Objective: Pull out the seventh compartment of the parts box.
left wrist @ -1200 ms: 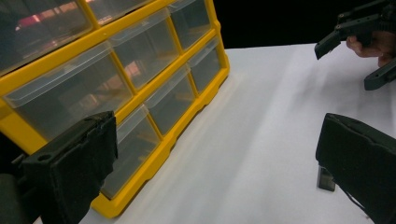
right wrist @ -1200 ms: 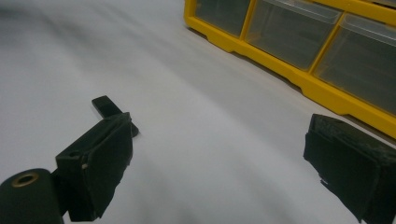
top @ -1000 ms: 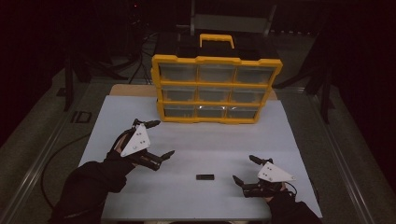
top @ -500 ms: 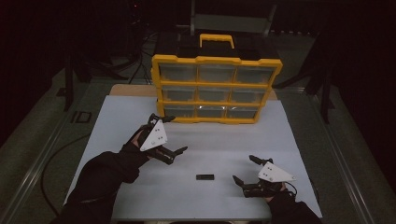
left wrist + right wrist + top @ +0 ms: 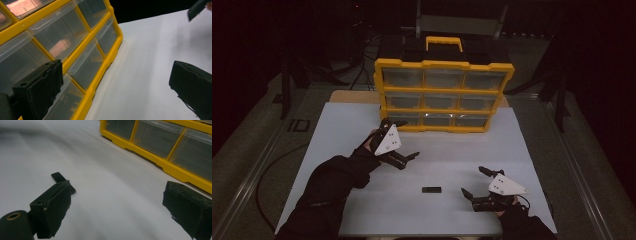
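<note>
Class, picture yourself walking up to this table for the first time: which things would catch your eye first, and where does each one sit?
The yellow drawer cabinet with clear drawers stands out first, upright at the far edge of the white table. Next, the left tool, open, is raised close to the cabinet's bottom-left drawer, and the right tool, open, sits near the front right. A small black piece lies between them.

Tabletop (image 5: 352, 125): white sheet lying over a wooden board, standing on a dark floor (image 5: 257, 145). Cable (image 5: 267, 175) trailing across the floor at left. Dark stands (image 5: 287, 85) rising behind, dimly lit.
</note>
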### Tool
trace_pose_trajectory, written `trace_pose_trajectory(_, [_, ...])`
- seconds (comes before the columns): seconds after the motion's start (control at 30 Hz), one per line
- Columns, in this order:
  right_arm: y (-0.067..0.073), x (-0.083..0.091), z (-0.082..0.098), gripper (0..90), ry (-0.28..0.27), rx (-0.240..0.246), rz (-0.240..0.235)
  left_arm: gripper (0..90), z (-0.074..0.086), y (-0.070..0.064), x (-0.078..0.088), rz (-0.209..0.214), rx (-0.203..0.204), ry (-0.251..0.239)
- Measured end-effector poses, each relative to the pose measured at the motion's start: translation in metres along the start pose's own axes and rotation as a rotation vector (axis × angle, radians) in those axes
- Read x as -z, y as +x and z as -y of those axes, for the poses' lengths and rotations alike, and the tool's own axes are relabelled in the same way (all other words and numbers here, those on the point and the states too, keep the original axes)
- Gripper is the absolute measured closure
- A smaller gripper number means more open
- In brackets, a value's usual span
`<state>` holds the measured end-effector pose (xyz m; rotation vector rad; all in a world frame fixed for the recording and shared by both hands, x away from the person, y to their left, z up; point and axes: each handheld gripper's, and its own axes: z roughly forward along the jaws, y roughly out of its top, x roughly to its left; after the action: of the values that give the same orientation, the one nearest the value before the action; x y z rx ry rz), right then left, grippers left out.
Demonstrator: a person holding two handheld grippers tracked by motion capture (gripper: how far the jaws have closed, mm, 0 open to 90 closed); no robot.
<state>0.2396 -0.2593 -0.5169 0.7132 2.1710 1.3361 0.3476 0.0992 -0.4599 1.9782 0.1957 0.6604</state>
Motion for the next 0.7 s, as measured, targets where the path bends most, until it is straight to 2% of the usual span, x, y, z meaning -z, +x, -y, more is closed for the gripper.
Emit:
trace_pose_trajectory(0.1, [0.0,0.0,0.0,8.1,0.003,-0.004,-0.001,0.0,0.0,0.004,-0.005,0.01,0.014,0.02])
trace_pose_trajectory(0.2, [0.0,0.0,0.0,8.1,0.005,-0.007,-0.001,0.0,0.001,0.006,-0.008,0.01,0.014,0.002])
trace_pose_trajectory(0.33, [-0.001,0.0,0.0,8.1,0.005,-0.006,-0.001,0.0,0.003,0.01,-0.014,0.014,-0.012,-0.001])
trace_pose_trajectory(0.5, [-0.001,0.0,0.0,8.1,0.003,-0.009,-0.003,0.0,0.006,0.012,-0.023,0.016,-0.064,0.006])
trace_pose_trajectory(0.63, [-0.001,0.0,0.001,8.1,0.004,-0.011,-0.005,0.0,0.007,0.014,-0.027,0.019,-0.066,0.01])
trace_pose_trajectory(0.7, [-0.001,0.0,0.0,8.1,0.004,-0.011,-0.004,0.0,0.008,0.016,-0.032,0.013,-0.077,0.038])
